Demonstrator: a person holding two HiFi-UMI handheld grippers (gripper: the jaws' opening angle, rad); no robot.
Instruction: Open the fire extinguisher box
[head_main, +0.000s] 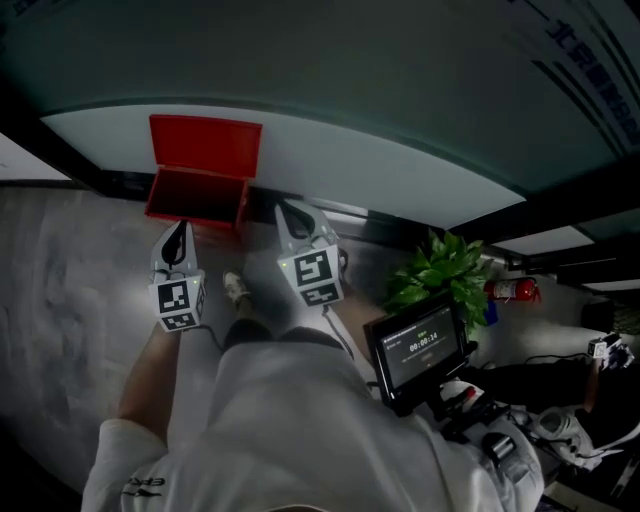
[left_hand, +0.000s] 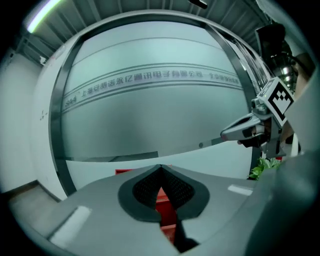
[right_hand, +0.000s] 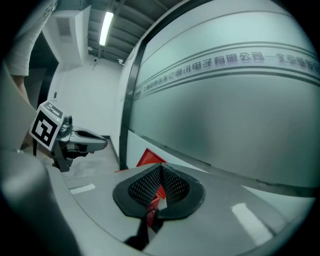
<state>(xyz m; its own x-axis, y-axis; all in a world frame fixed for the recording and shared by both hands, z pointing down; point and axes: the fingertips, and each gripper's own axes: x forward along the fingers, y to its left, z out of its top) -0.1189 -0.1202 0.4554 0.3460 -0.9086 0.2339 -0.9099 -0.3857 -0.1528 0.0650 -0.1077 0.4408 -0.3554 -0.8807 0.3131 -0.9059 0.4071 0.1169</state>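
The red fire extinguisher box (head_main: 196, 198) stands on the floor against the white base of the glass wall. Its lid (head_main: 205, 146) is up and leans back on the wall, and the inside looks empty. My left gripper (head_main: 179, 230) hangs just in front of the box's near edge, shut with nothing in it. My right gripper (head_main: 291, 212) is to the right of the box, also shut and empty. In the left gripper view the shut jaws (left_hand: 160, 168) half hide the red box (left_hand: 165, 201). The right gripper view shows its shut jaws (right_hand: 161, 168) below the red lid (right_hand: 149, 158).
A frosted glass wall (head_main: 400, 70) runs behind the box. A potted plant (head_main: 441, 270) and a fire extinguisher (head_main: 511, 290) stand to the right. A dark screen (head_main: 421, 348) on a rig is at my right side. My shoe (head_main: 236, 289) is on the grey floor.
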